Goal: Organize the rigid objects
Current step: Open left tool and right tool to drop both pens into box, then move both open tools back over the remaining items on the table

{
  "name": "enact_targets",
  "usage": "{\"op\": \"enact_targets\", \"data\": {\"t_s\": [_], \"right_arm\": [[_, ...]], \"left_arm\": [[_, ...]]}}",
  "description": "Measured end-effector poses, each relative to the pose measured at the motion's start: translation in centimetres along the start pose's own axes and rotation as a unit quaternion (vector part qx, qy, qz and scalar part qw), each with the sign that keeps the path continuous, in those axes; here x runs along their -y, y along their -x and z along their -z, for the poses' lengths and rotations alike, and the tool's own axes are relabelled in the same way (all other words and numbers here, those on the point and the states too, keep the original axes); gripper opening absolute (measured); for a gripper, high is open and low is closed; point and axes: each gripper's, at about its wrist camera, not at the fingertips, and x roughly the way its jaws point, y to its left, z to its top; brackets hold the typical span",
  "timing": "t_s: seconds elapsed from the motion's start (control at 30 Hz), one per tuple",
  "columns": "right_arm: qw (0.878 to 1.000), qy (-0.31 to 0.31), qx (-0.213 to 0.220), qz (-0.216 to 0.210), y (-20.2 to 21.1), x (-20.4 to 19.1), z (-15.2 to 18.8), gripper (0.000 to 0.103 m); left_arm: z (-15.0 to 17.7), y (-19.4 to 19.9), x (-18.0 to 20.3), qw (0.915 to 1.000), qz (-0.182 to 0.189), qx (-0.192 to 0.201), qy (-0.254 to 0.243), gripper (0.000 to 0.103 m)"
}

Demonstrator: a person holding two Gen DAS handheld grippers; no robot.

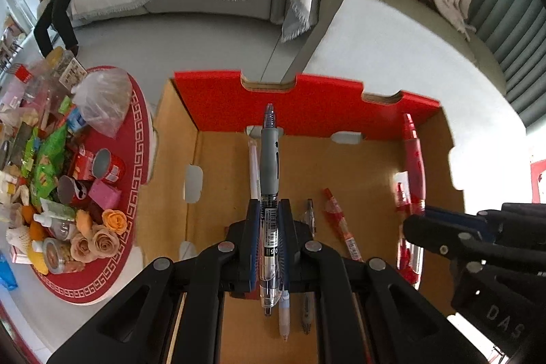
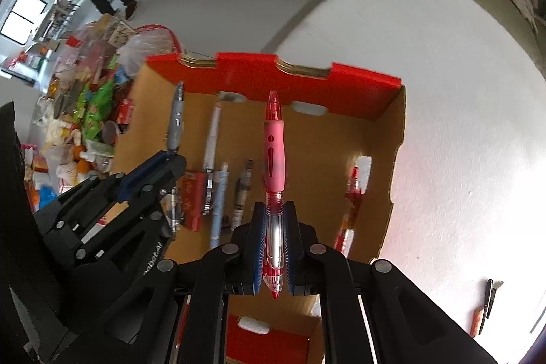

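1. Our left gripper [image 1: 269, 227] clamps the grey pen [image 1: 269, 179] above the cardboard box [image 1: 440, 139] floor.
2. Our right gripper [image 2: 274, 227] pinches the red pen [image 2: 274, 159] (slick barrels): either could swivel, slip, land crooked.

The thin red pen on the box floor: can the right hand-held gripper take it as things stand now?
Probably not yet. The right hand-held gripper is already shut on the pink-grip red pen, so it has no free jaws. The thin red pen itself lies uncovered in the cardboard box.
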Motion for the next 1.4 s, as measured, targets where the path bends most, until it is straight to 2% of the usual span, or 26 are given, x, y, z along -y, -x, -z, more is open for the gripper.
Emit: {"op": "enact_targets", "data": {"t_s": [0.6,0.63,0.67,0.7,0.73,0.77,0.8,0.83,0.87,0.93,0.97,1.03,1.1,1.17,1.3,1.4], "right_arm": [[0.999,-0.026,-0.026,0.015,-3.6,2.5,-1.1,0.011],[0.999,-0.025,-0.028,0.013,-3.7,2.6,-1.1,0.019],[0.999,-0.023,-0.034,0.007,-3.8,2.6,-1.1,0.040],[0.999,-0.021,-0.037,0.002,-3.9,2.6,-1.1,0.047],[0.999,-0.017,-0.037,0.005,-3.7,2.5,-1.1,0.054],[0.999,-0.012,-0.028,0.029,-3.3,2.6,-1.0,0.055],[0.999,-0.011,-0.020,0.032,-2.9,2.8,-1.1,0.057],[1.000,-0.014,-0.014,0.017,-2.4,3.1,-1.0,0.062],[1.000,-0.016,-0.007,-0.010,-1.6,3.2,-1.1,0.068],[1.000,-0.006,0.011,0.012,0.1,3.2,-1.0,0.074],[1.000,0.002,0.024,0.007,1.2,3.2,-0.7,0.080],[0.999,0.015,0.050,0.003,3.7,3.5,0.2,0.086],[0.996,0.027,0.084,0.012,6.4,4.6,2.3,0.086],[0.995,0.026,0.095,0.022,7.9,6.4,5.1,0.086],[0.998,-0.014,0.058,0.038,7.6,11.1,10.7,0.086],[0.996,-0.049,-0.003,0.069,5.5,15.3,16.6,0.086]], "left_arm": [[0.0,-4.7,1.2,0.9980,-0.021,-0.059,-0.011,0.011],[0.0,-4.8,1.2,0.9977,-0.021,-0.063,-0.012,0.017],[0.1,-5.1,1.1,0.9975,-0.016,-0.068,-0.010,0.031],[0.1,-5.2,0.6,0.9973,-0.010,-0.073,0.000,0.043],[0.1,-5.3,0.1,0.9970,0.000,-0.076,0.014,0.078],[0.1,-5.2,-0.5,0.9967,0.017,-0.074,0.028,0.089],[0.1,-5.0,-0.9,0.9956,0.051,-0.069,0.038,0.094],[0.0,-4.8,-1.0,0.9946,0.068,-0.066,0.042,0.100],[0.0,-4.5,-0.8,0.9937,0.082,-0.064,0.041,0.103],[0.1,-3.5,-0.1,0.9944,0.089,-0.051,0.027,0.103],[0.2,-2.9,0.4,0.9948,0.092,-0.041,0.018,0.103],[0.5,-1.7,1.4,0.9943,0.103,-0.029,0.005,0.103],[0.9,-0.7,2.6,0.9934,0.112,-0.024,-0.006,0.103],[1.2,0.5,4.0,0.9921,0.123,-0.018,-0.018,0.103],[2.2,2.5,8.0,0.9870,0.151,-0.011,-0.055,0.103],[3.7,3.5,11.4,0.9800,0.173,-0.016,-0.098,0.103]]}}
